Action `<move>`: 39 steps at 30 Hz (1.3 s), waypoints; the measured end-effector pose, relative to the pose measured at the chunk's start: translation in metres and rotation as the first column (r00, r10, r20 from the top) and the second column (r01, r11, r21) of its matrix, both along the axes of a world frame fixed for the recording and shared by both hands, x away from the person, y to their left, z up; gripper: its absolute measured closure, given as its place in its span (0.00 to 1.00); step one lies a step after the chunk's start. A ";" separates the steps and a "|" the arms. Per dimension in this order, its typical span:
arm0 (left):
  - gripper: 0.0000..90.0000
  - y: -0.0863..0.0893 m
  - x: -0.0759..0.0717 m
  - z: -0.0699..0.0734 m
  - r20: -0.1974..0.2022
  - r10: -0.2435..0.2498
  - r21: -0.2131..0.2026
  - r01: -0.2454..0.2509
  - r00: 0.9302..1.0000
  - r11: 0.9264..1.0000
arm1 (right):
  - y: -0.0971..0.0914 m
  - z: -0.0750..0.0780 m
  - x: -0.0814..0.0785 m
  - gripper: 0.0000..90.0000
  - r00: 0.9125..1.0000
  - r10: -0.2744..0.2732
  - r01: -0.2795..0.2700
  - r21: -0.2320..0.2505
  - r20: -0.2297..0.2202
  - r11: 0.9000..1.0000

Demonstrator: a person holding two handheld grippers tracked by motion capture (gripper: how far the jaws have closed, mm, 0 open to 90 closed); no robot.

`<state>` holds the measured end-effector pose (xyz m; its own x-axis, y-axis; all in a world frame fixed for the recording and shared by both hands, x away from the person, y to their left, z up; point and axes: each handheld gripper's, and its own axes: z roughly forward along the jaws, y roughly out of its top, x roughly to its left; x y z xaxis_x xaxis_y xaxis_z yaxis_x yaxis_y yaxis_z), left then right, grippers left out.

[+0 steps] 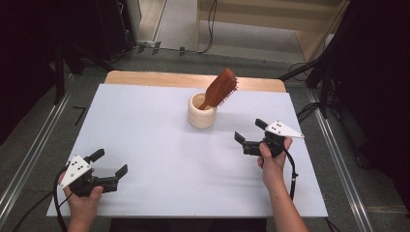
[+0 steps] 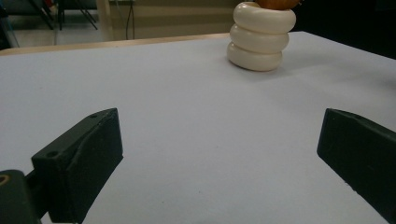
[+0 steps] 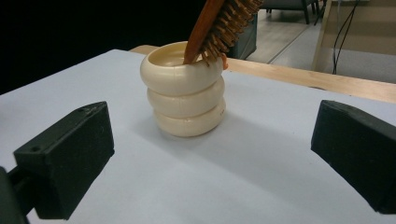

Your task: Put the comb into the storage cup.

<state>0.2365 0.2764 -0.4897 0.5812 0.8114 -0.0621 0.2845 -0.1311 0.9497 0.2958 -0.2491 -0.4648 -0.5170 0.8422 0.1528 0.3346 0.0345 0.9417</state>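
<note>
Both grippers wide open, nothing held. Right gripper (image 1: 252, 133) sits near the cup (image 1: 202, 111), which stands at its ten o'clock; brush (image 1: 220, 89) leans toward one o'clock. Left gripper (image 1: 109, 163) waits well apart. Risk: yanking the tilted brush sideways tips the cup.

We see even overhead light on the white table (image 1: 159, 130), bright without glare; the surroundings at nine and three o'clock fall into darkness. The cream holder (image 3: 184, 91) casts a soft shadow toward four o'clock. Our near black jaws look blurred.
</note>
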 end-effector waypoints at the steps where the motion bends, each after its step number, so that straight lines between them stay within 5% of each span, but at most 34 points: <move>1: 0.00 0.000 0.000 0.000 0.000 -0.001 -0.001 0.001 1.000 1.000 | -0.001 0.000 -0.001 0.00 1.000 -0.002 0.002 -0.002 -0.001 1.000; 39: 0.00 0.000 0.000 0.000 -0.001 0.001 -0.002 -0.001 1.000 1.000 | -0.056 -0.021 -0.057 0.00 0.999 -0.040 0.040 -0.021 0.004 0.999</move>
